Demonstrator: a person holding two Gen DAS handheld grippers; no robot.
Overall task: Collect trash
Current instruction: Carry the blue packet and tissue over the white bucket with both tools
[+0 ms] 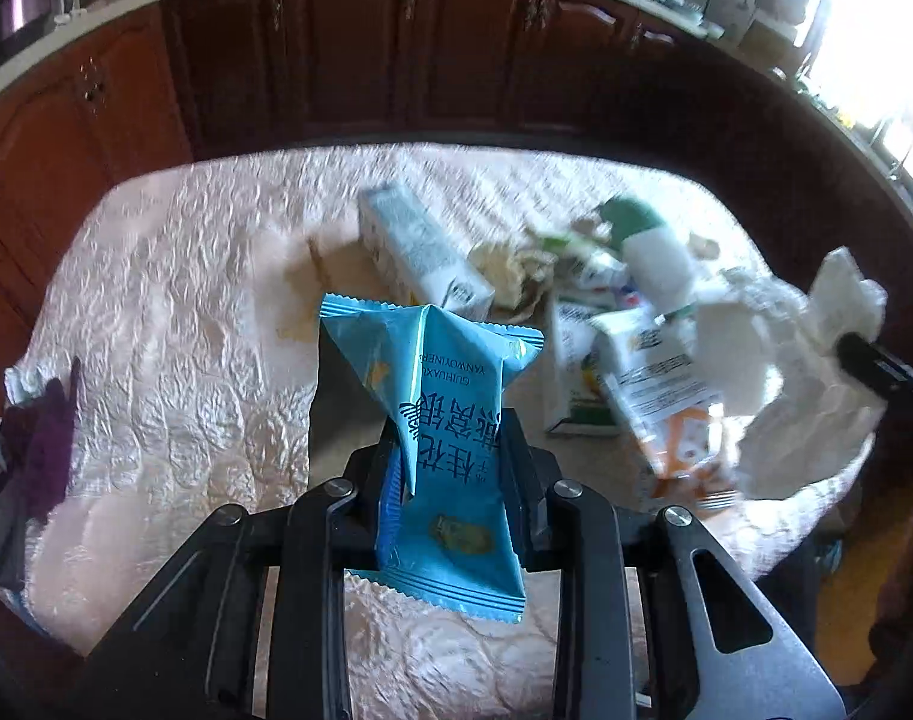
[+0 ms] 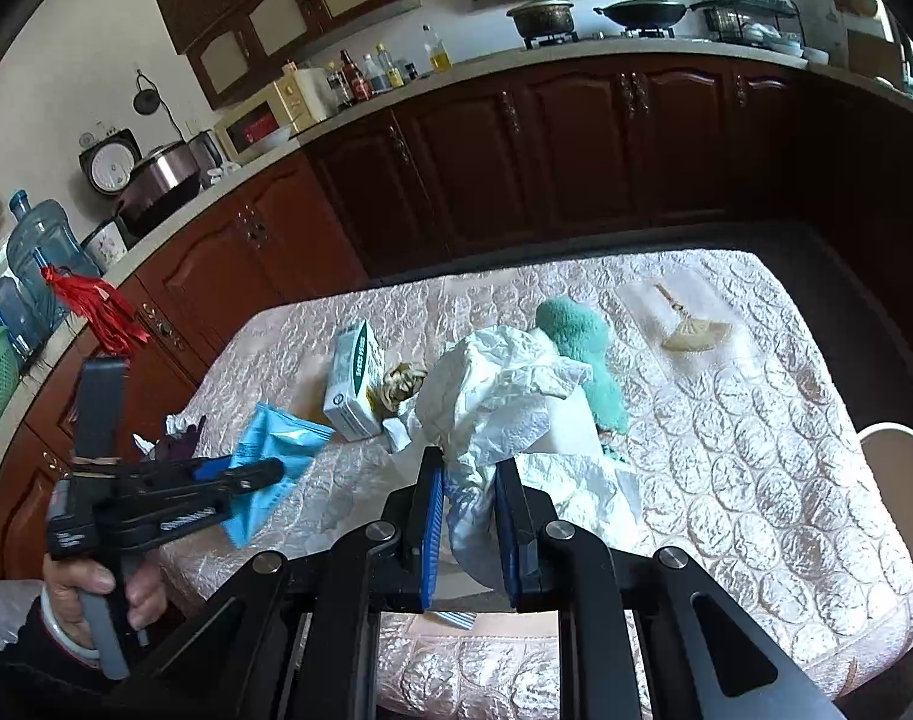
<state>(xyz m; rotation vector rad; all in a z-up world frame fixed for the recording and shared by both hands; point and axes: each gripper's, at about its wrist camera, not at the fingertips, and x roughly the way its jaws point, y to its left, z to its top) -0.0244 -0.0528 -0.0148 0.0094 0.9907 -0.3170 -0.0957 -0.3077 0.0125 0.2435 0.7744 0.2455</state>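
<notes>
Gripping blue wrapper [image 1: 450, 456], left tool [image 1: 453, 450]; right tool [image 2: 468, 492] pinches white bag [image 2: 504, 396].

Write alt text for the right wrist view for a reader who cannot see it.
The right tongs grip a crumpled white plastic bag above a table with a quilted pink cover. At left, the left tongs hold a blue snack wrapper. Beyond the bag lie a white-and-green carton, a teal cloth and a small brush.

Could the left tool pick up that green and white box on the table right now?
Probably not: the left tool is already shut on a blue snack wrapper. The green and white box lies uncovered, so dropping the wrapper first would free it.
</notes>
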